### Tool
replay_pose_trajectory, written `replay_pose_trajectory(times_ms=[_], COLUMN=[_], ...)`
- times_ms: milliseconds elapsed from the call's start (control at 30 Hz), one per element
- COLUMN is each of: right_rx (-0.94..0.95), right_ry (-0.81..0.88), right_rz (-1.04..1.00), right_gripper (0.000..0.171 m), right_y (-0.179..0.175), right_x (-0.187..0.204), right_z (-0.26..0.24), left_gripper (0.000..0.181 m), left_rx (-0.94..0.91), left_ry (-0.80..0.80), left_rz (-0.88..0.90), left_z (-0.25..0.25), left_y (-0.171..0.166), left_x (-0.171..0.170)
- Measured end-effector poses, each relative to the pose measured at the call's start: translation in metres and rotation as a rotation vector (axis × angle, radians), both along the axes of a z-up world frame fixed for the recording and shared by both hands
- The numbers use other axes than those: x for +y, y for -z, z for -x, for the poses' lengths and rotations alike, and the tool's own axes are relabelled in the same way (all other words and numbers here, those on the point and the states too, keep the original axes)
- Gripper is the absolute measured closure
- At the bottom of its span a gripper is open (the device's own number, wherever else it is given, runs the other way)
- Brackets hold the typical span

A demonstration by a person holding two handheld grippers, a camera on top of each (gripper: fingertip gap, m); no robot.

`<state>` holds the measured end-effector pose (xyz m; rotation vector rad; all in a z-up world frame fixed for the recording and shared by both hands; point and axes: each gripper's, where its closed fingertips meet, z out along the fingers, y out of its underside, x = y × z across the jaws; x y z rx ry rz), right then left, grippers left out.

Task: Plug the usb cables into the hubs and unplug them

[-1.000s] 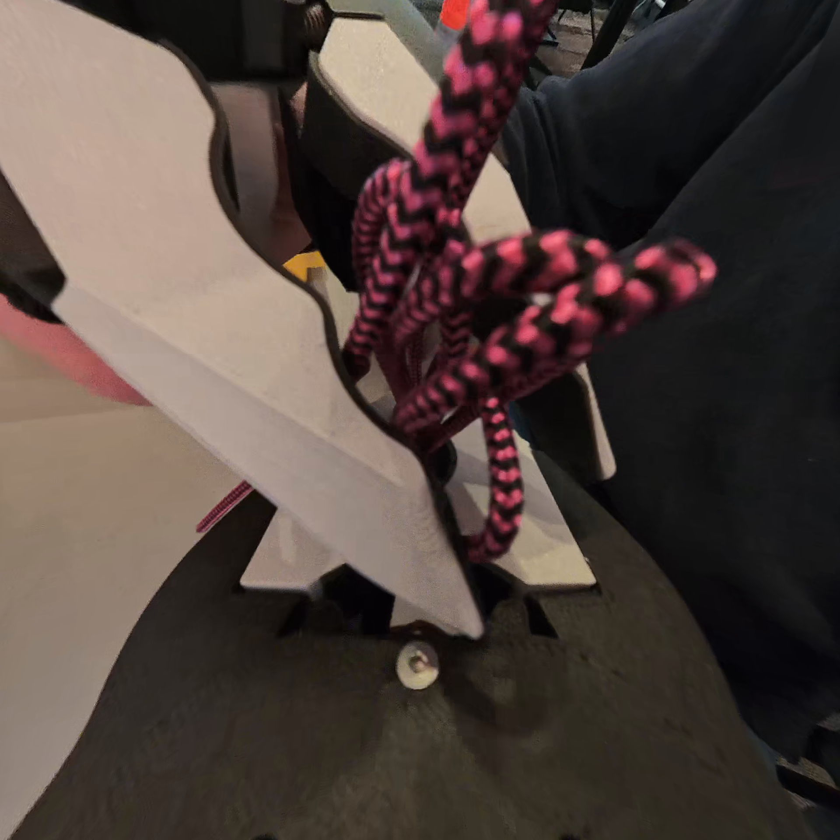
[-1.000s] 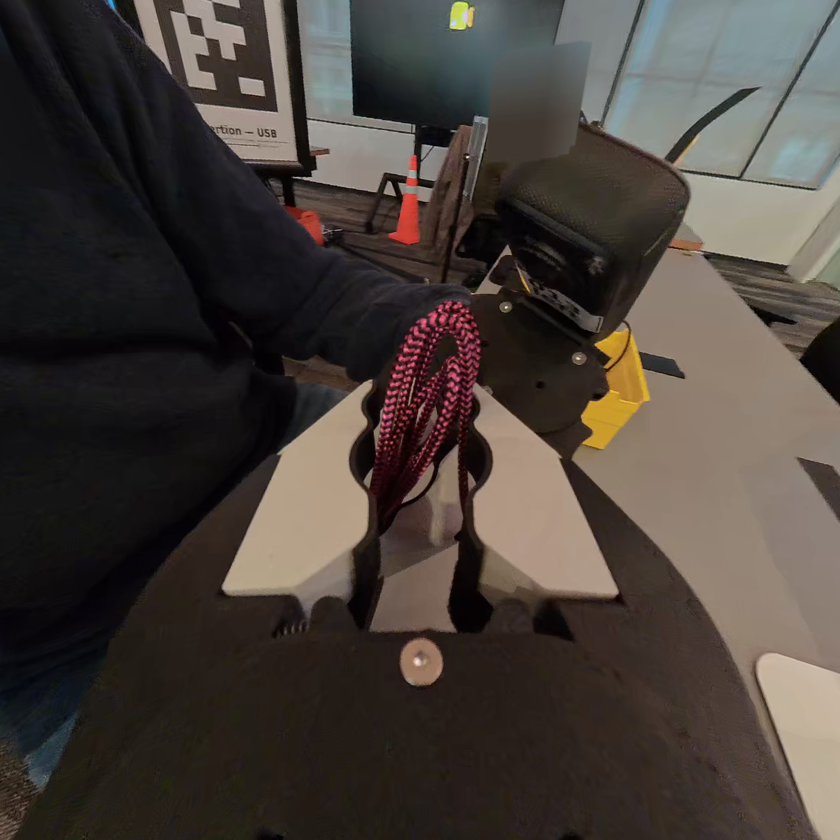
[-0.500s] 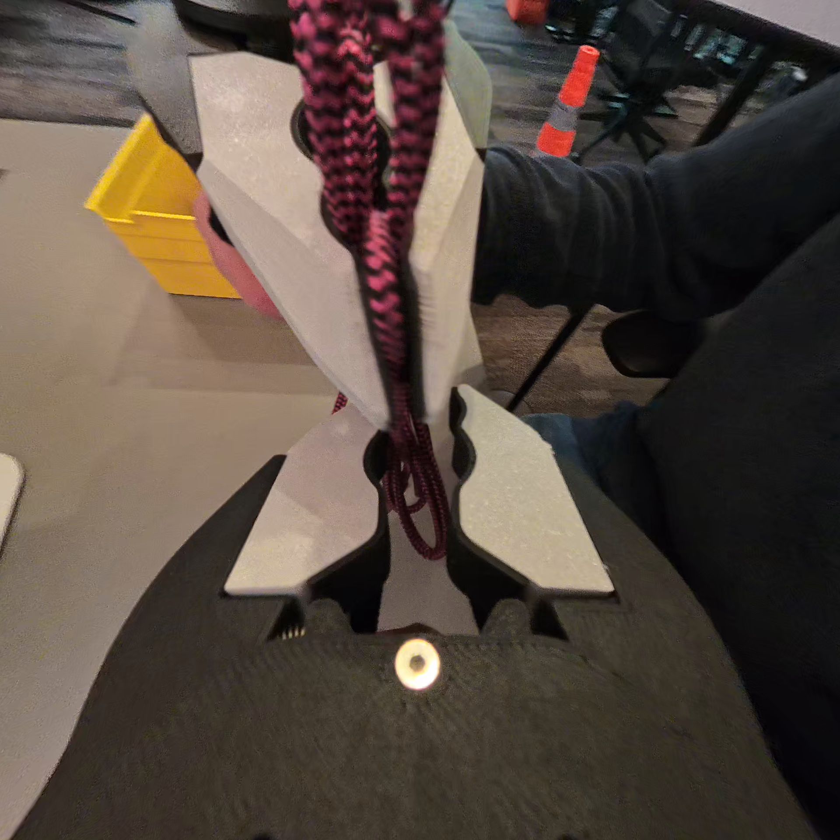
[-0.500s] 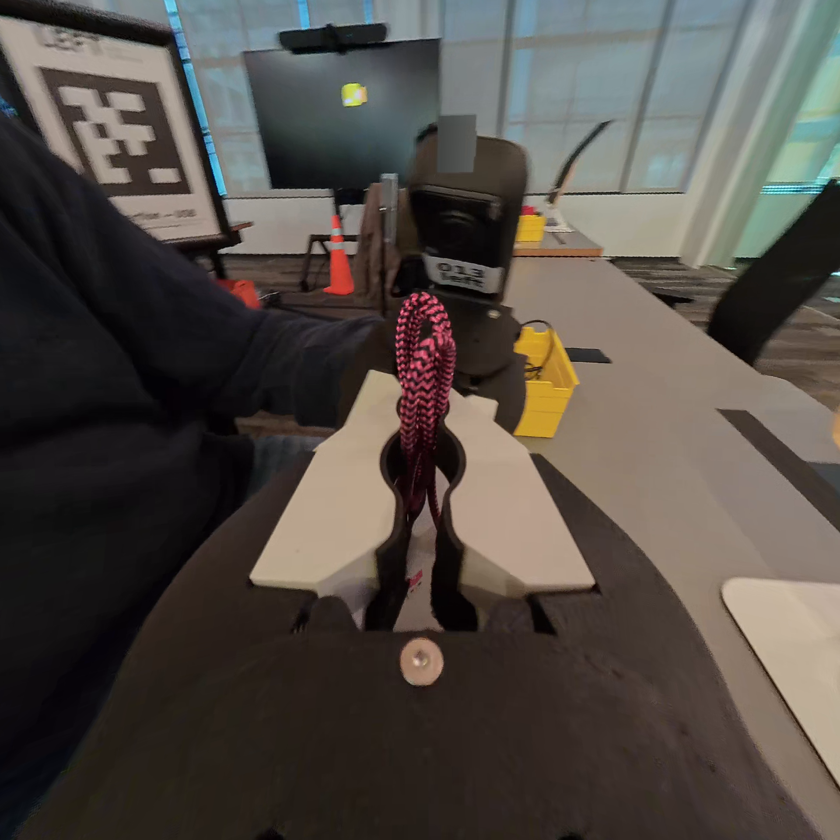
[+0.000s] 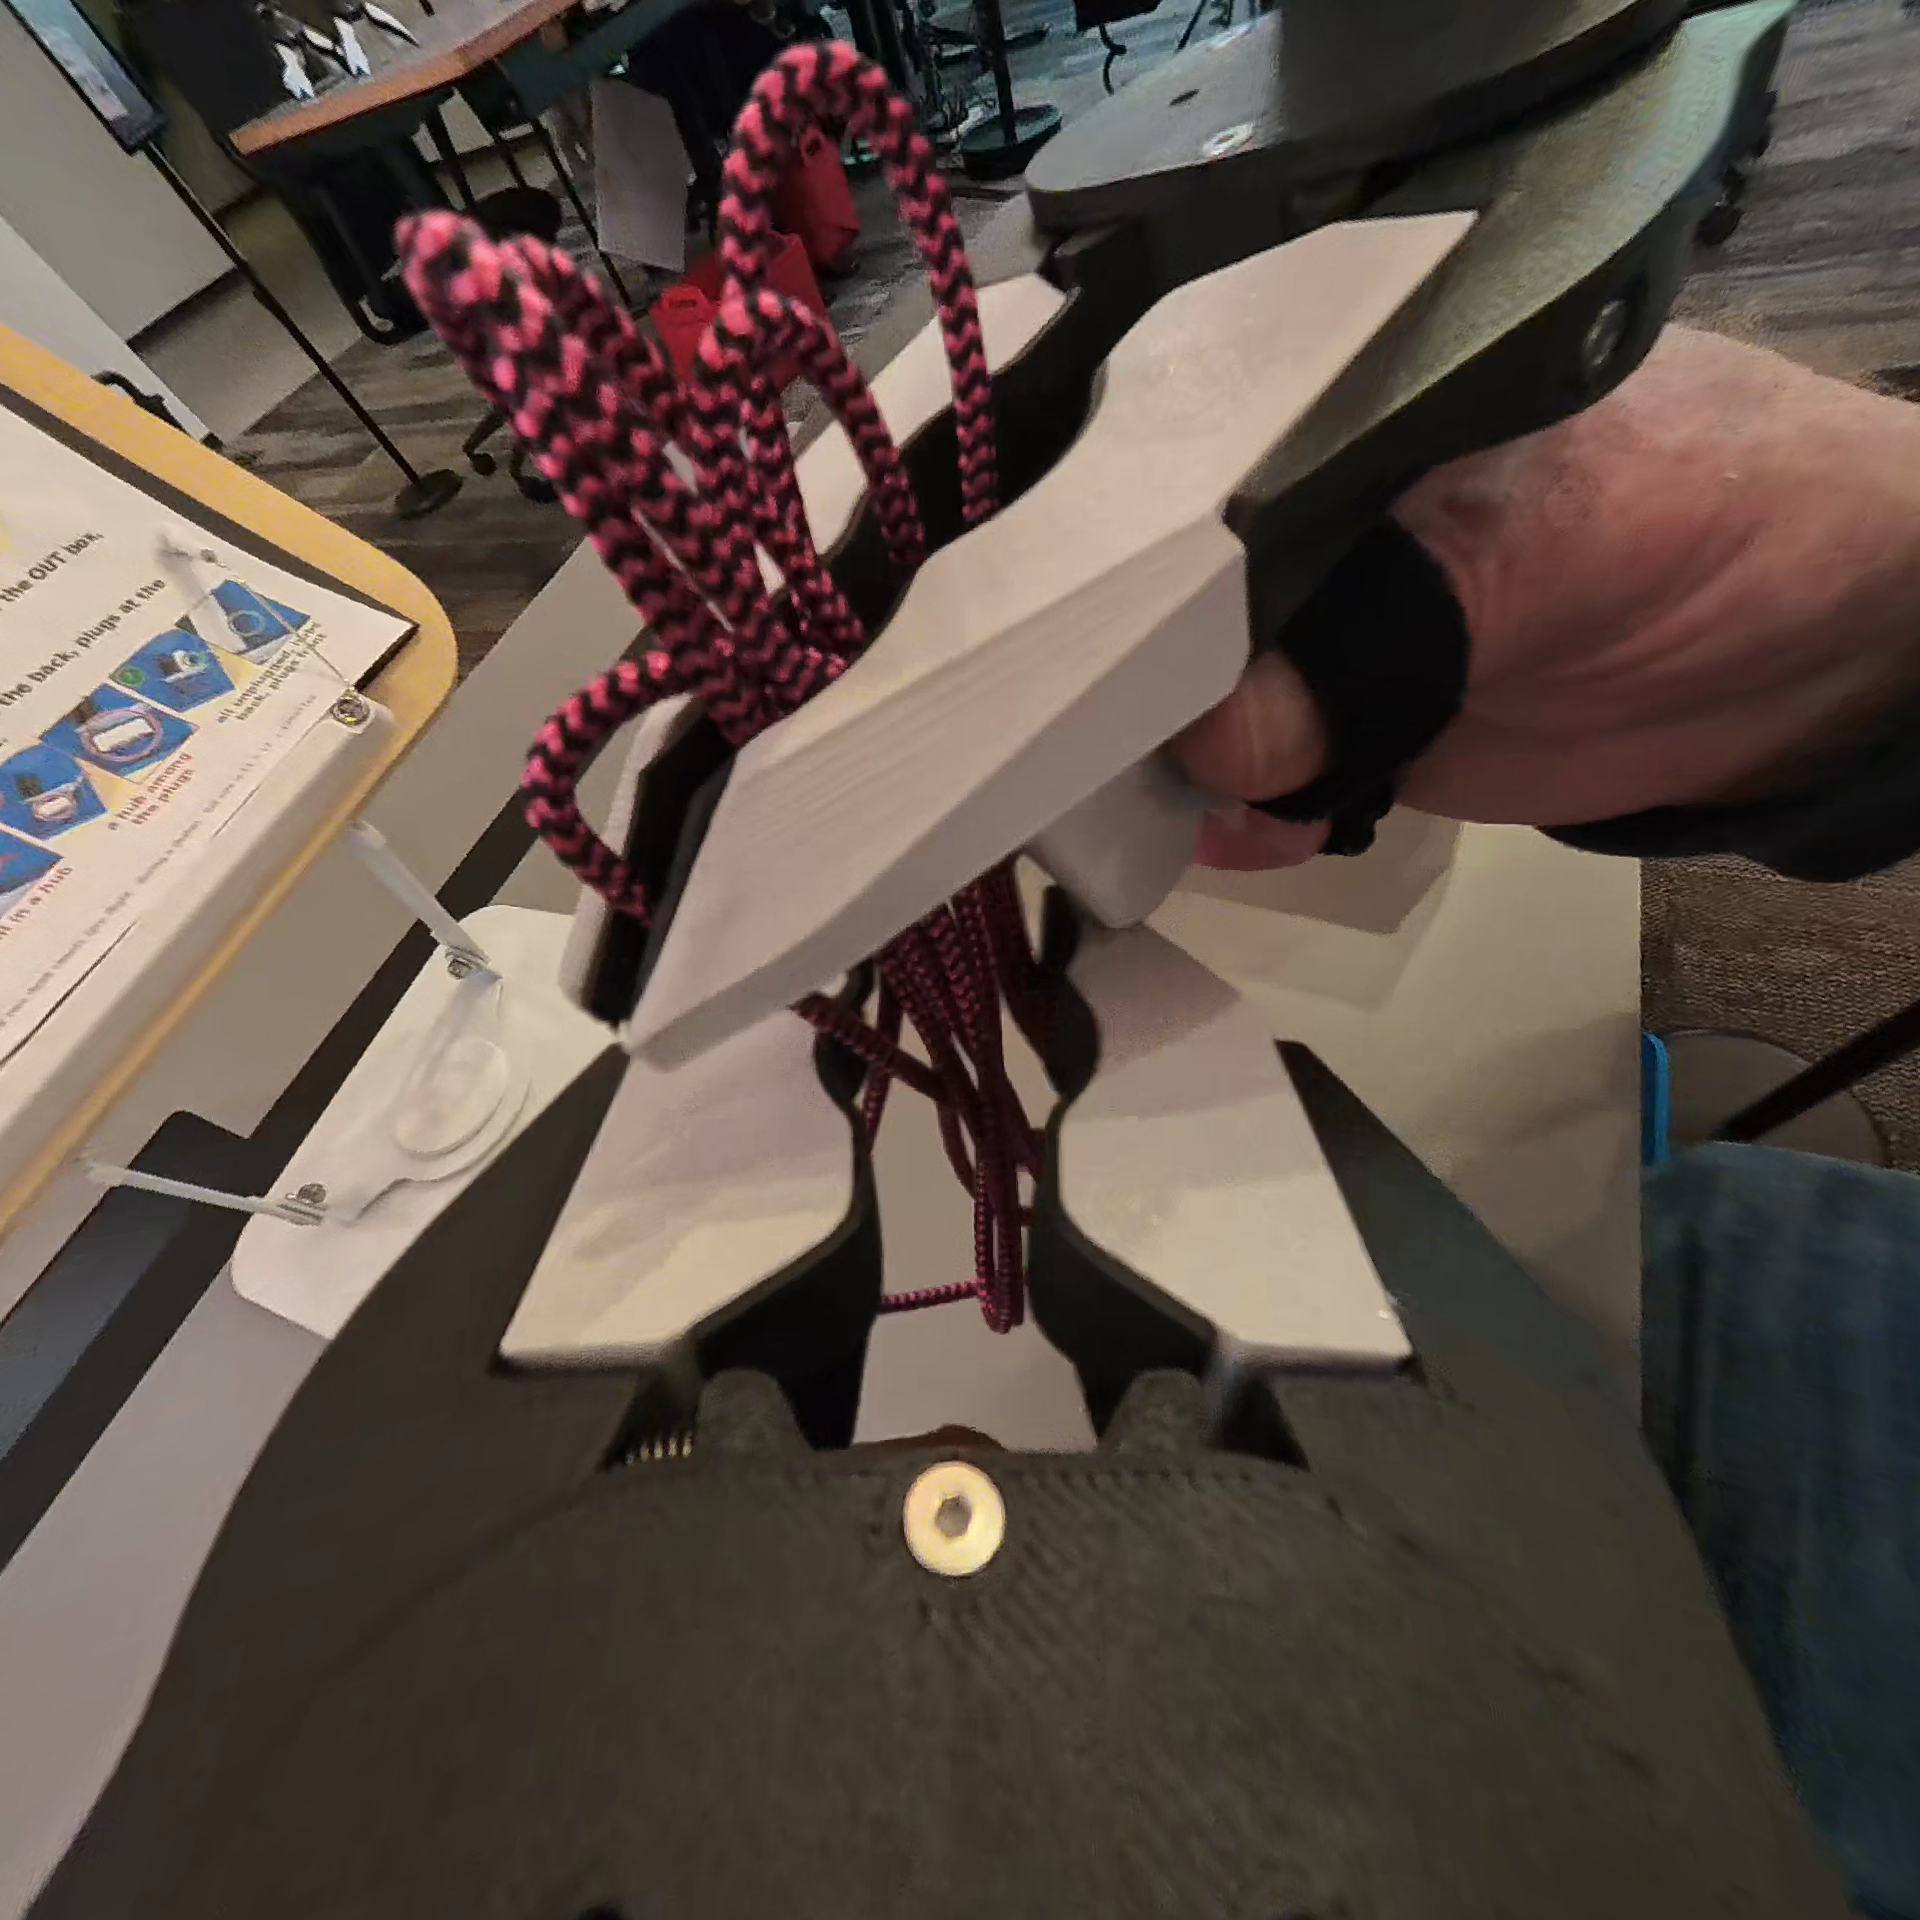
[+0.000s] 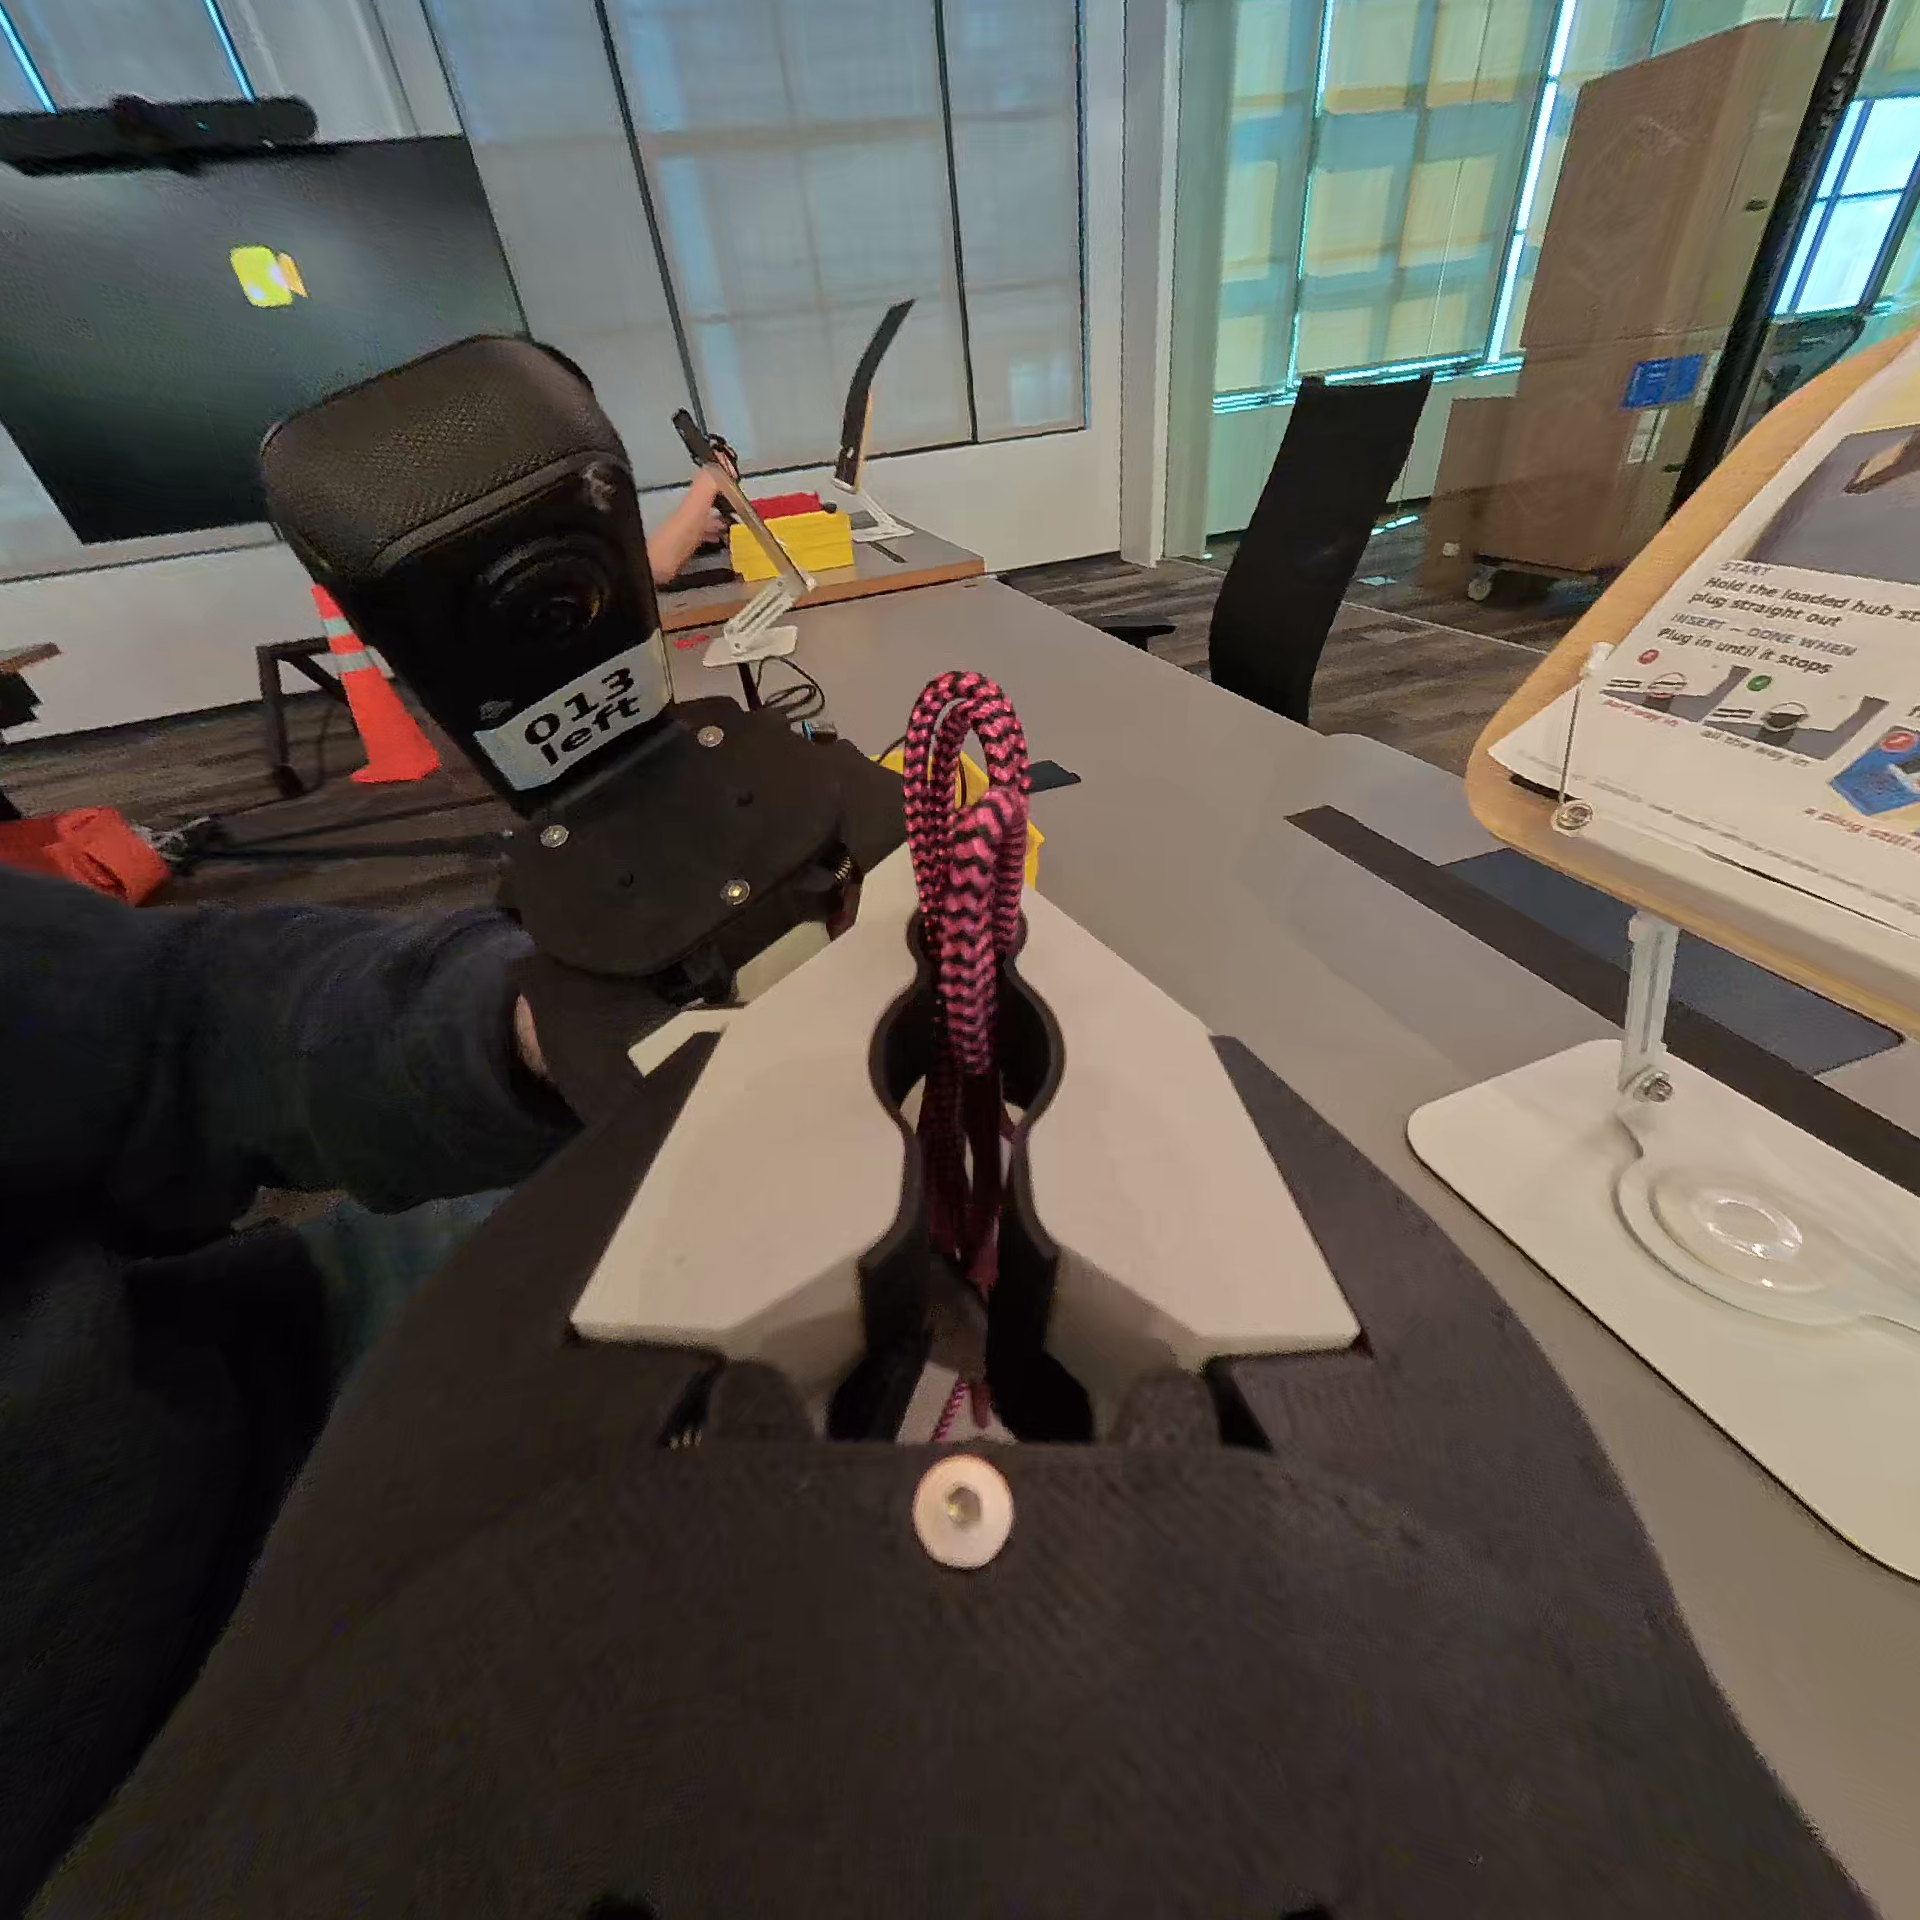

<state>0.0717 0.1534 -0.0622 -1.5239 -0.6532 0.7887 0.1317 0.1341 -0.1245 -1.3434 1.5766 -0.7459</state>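
My right fingers (image 6: 961,997) pinch a floppy pink-and-black braided cable bundle (image 6: 961,831), left fingers (image 5: 951,1049) gaping, so I'd grab its rigid plug, currently hidden.

Daylight pours through the windows (image 6: 1351,208) in the right wrist view; the left view sits dimmer, motion-blurred on the near cable loops (image 5: 665,436), with edges bowing fisheye-style.
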Motion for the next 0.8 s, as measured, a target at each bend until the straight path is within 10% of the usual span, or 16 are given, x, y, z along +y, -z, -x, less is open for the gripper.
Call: replay_pose_trajectory(times_ms=[200, 367, 500, 800], right_rx=[-0.042, 0.047, -0.018, 0.050], right_ry=[-0.012, -0.016, 0.036, -0.079], right_rz=[0.017, 0.060, 0.016, 0.541], right_gripper=[0.163, 0.119, 0.127, 0.093], right_y=[0.001, -0.012, -0.010, 0.128], right_x=[-0.003, -0.006, -0.033, -0.066], right_z=[0.005, -0.005, -0.017, 0.034], left_gripper=[0.180, 0.180, 0.180, 0.179], left_rx=[-0.038, -0.142, -0.290, -0.425], left_ry=[0.025, 0.006, -0.066, -0.129], left_rz=[0.096, 0.251, 0.409, 0.464], left_z=[0.003, 0.012, 0.030, 0.044], left_y=[-0.002, -0.014, -0.031, -0.054], left_x=[0.002, 0.018, 0.048, 0.065])
